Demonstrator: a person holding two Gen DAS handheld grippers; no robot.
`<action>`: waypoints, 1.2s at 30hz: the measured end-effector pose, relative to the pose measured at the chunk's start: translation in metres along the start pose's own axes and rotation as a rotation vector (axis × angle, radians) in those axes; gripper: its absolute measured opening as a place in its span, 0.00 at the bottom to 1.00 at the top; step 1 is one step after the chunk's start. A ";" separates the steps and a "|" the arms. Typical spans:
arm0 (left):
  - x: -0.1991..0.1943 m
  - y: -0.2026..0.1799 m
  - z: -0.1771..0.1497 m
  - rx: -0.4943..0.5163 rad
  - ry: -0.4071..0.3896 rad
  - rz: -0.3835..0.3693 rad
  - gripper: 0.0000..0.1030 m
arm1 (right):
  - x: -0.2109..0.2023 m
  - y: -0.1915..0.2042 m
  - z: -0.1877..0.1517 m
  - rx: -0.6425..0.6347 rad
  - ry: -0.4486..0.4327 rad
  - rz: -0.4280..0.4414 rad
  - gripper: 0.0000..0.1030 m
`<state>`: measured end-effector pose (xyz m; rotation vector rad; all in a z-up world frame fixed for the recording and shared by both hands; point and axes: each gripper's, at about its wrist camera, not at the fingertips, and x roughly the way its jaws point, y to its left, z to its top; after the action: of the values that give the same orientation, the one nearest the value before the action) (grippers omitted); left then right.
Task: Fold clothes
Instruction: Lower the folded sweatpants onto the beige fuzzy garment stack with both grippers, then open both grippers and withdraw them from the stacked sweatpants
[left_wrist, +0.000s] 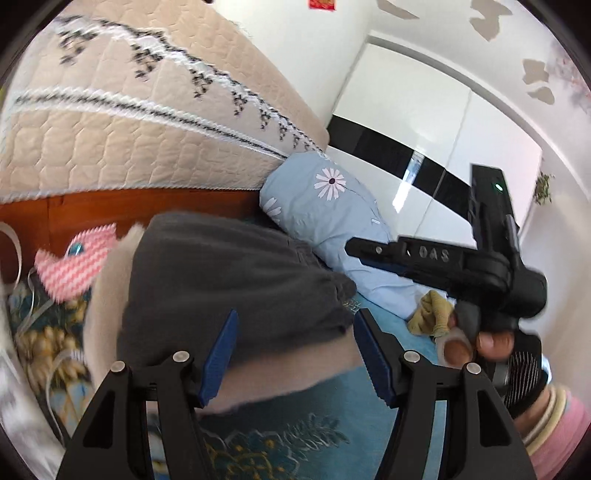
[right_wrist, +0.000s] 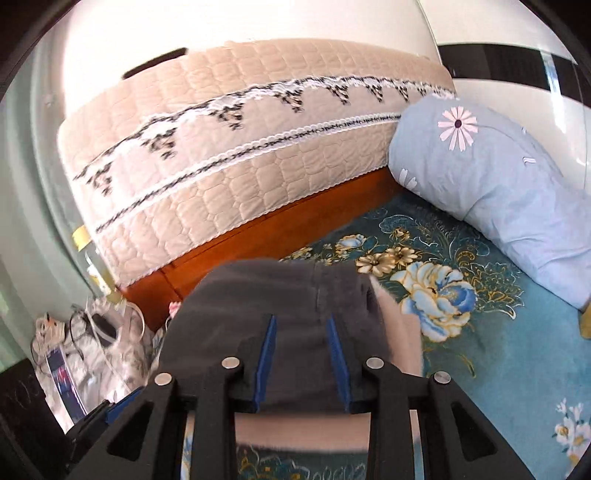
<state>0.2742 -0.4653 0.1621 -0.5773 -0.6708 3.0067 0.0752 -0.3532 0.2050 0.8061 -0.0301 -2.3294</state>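
Observation:
A dark grey garment (left_wrist: 229, 280) with a pale lining edge lies folded on the teal floral bedspread (left_wrist: 277, 439). My left gripper (left_wrist: 295, 343) hovers over its near edge. The blue pads stand wide apart and nothing is pressed between them. In the right wrist view the same grey garment (right_wrist: 280, 295) lies under my right gripper (right_wrist: 302, 343). Its pads are a narrow gap apart, with cloth seen behind the gap but not pinched. The right tool's black body (left_wrist: 461, 262), held by a hand (left_wrist: 491, 341), reaches in from the right over the pillow.
A quilted beige headboard cover (right_wrist: 240, 155) and a wooden bed frame (right_wrist: 258, 236) rise behind the garment. A light blue daisy pillow (right_wrist: 491, 192) lies to the right. There is also a pink knitted item (left_wrist: 74, 266), a yellow cloth (left_wrist: 432, 310), and bags (right_wrist: 85, 350) at the left.

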 end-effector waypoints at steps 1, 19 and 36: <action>-0.002 0.002 -0.008 -0.014 -0.006 0.012 0.65 | -0.003 0.002 -0.011 -0.006 -0.012 -0.002 0.37; 0.025 0.044 -0.059 0.003 -0.038 0.240 0.82 | 0.054 0.012 -0.119 0.049 -0.208 -0.052 0.64; 0.029 0.049 -0.067 -0.091 -0.009 0.301 0.86 | 0.047 0.015 -0.128 -0.022 -0.118 -0.179 0.77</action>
<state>0.2743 -0.4803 0.0753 -0.7307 -0.7911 3.2686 0.1274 -0.3694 0.0786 0.6836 0.0175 -2.5391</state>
